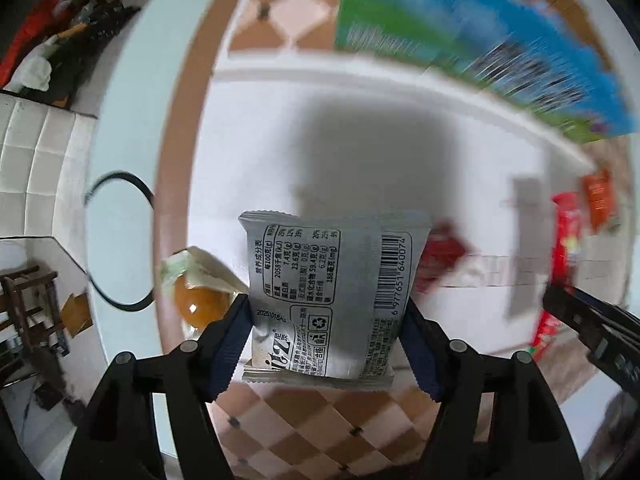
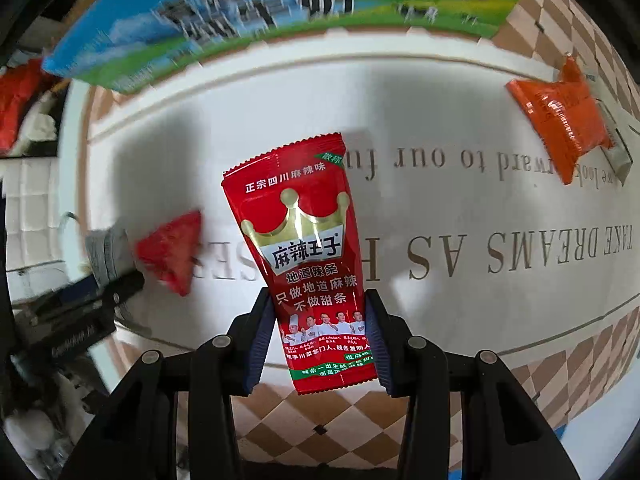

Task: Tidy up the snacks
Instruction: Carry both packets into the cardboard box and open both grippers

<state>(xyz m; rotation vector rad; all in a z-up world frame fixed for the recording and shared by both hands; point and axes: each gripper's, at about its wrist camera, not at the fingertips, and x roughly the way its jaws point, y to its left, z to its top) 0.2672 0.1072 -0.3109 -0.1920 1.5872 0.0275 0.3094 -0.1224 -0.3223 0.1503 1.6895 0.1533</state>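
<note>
Left gripper [image 1: 326, 344] is clamped on grey packet [image 1: 328, 292], right gripper [image 2: 316, 340] on red sachet [image 2: 304, 248] — both upright, above white tray [image 2: 440, 280].

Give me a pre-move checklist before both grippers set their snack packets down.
1. Left gripper clamped on grey foil snack packet: ok.
2. Right gripper clamped on red crown-printed spicy strip packet: ok.
3. Bare space on the white lettered tray ahead of both: ok.
4. Small red triangular packet lies between the two grippers, may crowd the drop: not ok.
5. Orange foil packet off to the right, clear of the red packet: ok.
6. Height above the tray: cannot tell.
</note>
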